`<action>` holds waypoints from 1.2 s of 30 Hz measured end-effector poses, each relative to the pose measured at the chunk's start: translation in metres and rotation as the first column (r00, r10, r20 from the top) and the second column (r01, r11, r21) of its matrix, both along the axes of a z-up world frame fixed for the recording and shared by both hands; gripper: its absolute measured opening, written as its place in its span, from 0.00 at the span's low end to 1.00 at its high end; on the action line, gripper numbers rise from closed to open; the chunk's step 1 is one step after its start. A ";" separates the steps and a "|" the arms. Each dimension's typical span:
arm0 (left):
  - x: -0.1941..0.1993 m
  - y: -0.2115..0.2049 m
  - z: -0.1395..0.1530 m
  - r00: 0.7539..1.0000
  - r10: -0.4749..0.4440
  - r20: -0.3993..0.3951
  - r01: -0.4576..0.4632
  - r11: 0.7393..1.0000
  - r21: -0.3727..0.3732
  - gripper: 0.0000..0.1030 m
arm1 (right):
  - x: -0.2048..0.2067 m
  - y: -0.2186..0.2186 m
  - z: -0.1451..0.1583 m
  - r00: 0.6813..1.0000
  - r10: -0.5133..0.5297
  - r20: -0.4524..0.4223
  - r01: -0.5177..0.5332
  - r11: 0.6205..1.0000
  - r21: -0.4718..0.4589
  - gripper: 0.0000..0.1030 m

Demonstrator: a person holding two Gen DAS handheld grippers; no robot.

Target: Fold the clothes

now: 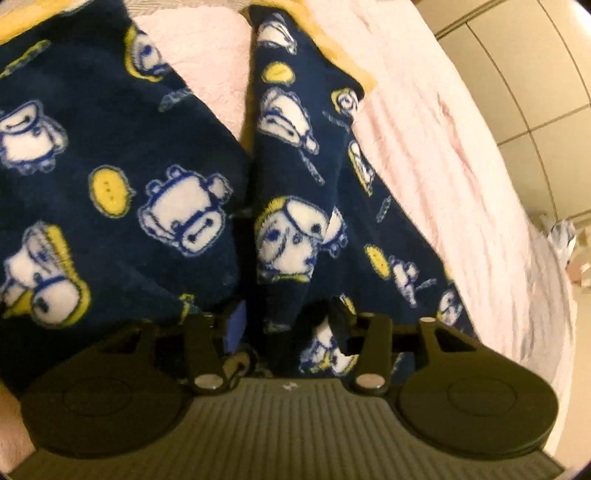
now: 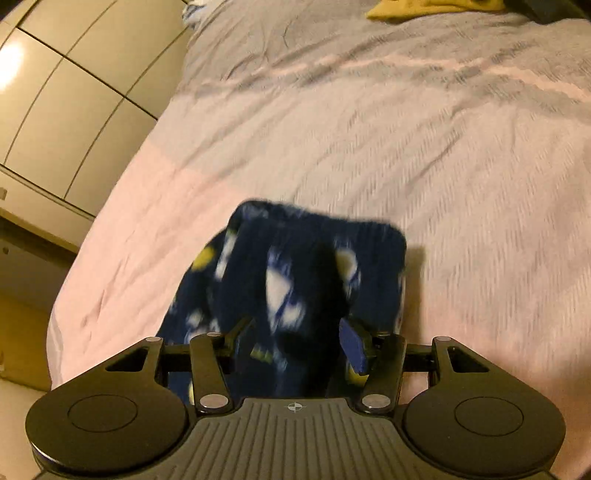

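Observation:
Navy fleece pajama pants [image 1: 122,155] with white cartoon figures, yellow spots and yellow cuffs lie with both legs spread over the pink bed cover [image 1: 443,155]. My left gripper [image 1: 286,325] is shut on a bunch of this fleece near its waist end. In the right wrist view, my right gripper [image 2: 299,332] is shut on another bunch of the same fleece [image 2: 295,273], which stands up between the fingers, blurred, above the bed cover [image 2: 406,140].
Cream wardrobe doors [image 2: 62,85] stand beside the bed, also in the left wrist view [image 1: 524,85]. A yellow cloth [image 2: 424,7] lies at the far end of the bed. Some clutter [image 1: 569,243] sits past the bed's edge.

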State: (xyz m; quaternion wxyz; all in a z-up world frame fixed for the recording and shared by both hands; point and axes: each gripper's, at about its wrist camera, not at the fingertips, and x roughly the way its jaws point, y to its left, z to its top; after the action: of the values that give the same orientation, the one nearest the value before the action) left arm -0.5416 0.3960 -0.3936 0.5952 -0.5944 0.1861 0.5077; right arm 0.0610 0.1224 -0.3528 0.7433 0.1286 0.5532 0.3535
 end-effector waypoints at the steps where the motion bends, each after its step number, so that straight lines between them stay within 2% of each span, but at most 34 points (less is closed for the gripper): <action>1: 0.002 0.000 0.000 1.000 -0.007 -0.009 0.007 1.000 0.005 0.35 | 0.004 0.004 -0.002 1.000 -0.013 0.008 0.013 1.000 -0.001 0.52; 3: 0.005 -0.001 -0.001 0.999 -0.031 -0.020 0.031 0.999 0.020 0.21 | 0.007 0.012 -0.009 1.000 -0.013 0.000 0.013 1.000 -0.009 0.52; 4: 0.006 -0.002 0.000 0.999 -0.043 -0.024 0.043 0.999 0.031 0.06 | 0.008 0.017 -0.013 1.000 -0.001 -0.004 0.001 1.000 -0.010 0.52; 5: 0.007 -0.003 0.003 0.998 -0.050 -0.028 0.051 0.998 0.046 0.04 | 0.009 0.021 -0.016 1.000 0.010 -0.009 -0.010 1.000 -0.010 0.47; 6: 0.008 -0.004 0.007 0.998 -0.054 -0.031 0.056 0.996 0.067 0.03 | 0.009 0.026 -0.020 1.000 0.022 -0.014 -0.022 1.000 -0.011 0.08; 7: 0.008 -0.007 0.014 0.998 -0.052 -0.031 0.055 0.993 0.101 0.03 | 0.010 0.030 -0.022 0.999 0.031 -0.013 -0.031 0.999 -0.014 0.03; 8: 0.008 -0.011 0.023 0.998 -0.052 -0.035 0.056 0.989 0.137 0.03 | 0.012 0.032 -0.018 0.999 0.032 0.006 -0.032 0.999 -0.017 0.02; 11: 0.008 -0.037 0.057 0.997 -0.055 -0.061 0.069 0.964 0.258 0.02 | 0.019 0.027 0.002 0.997 0.047 0.055 -0.051 0.996 0.077 0.02; 14: 0.006 -0.074 0.072 0.995 -0.061 -0.075 0.081 0.950 0.302 0.03 | 0.025 0.016 0.021 0.994 0.073 0.085 -0.082 0.990 0.114 0.02; 17: 0.011 -0.105 0.050 0.986 -0.093 -0.141 0.124 0.965 0.233 0.03 | 0.028 0.007 0.008 0.995 0.083 0.058 -0.084 0.996 0.021 0.02; 19: 0.008 -0.118 0.035 0.988 -0.068 -0.142 0.094 0.978 0.184 0.03 | 0.031 0.002 -0.004 0.996 0.084 0.034 -0.083 0.996 -0.042 0.02; 22: 0.004 -0.128 0.042 0.991 -0.038 -0.129 0.067 0.972 0.226 0.03 | 0.027 -0.003 -0.001 0.995 0.090 0.050 -0.089 0.996 -0.010 0.02; 26: 0.005 -0.134 0.064 0.986 -0.061 -0.154 0.104 0.952 0.288 0.03 | 0.022 -0.009 0.012 0.990 0.109 0.086 -0.112 0.993 0.034 0.02; 31: 0.008 -0.139 0.051 0.982 -0.066 -0.175 0.111 0.958 0.263 0.03 | 0.029 -0.015 -0.001 0.992 0.110 0.059 -0.109 0.994 -0.018 0.02; 36: 0.008 -0.148 0.047 0.978 -0.081 -0.190 0.130 0.957 0.259 0.03 | 0.029 -0.024 -0.001 0.991 0.111 0.075 -0.108 0.993 -0.035 0.02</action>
State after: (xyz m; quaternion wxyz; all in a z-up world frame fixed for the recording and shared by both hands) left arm -0.5332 0.2483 -0.3465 0.6780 -0.4492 0.1989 0.5468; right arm 0.0903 0.0987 -0.3537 0.7455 0.0726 0.5358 0.3898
